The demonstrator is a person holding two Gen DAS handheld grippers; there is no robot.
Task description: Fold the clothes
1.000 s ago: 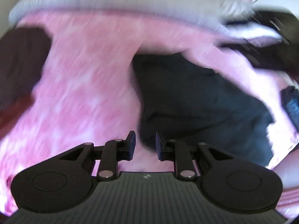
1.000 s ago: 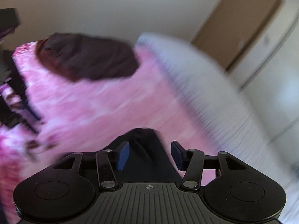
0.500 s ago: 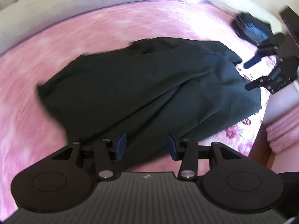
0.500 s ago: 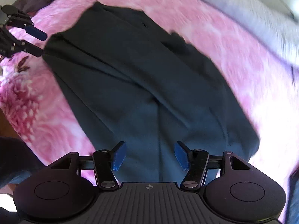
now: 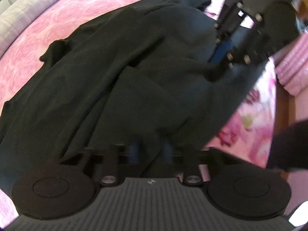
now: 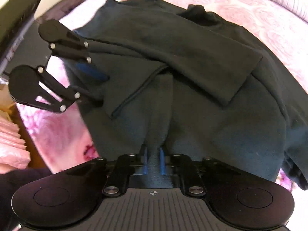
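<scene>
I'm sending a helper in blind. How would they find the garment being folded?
Look at the pink floral bedspread. Spread across it lies the dark sweatshirt, one sleeve folded over its body. It is the garment both claws pinch: left claw, right claw.

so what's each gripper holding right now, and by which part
Both hold the dark garment at its near edge: the right gripper pinches a raised fold, the left gripper another bunch of the hem.
</scene>
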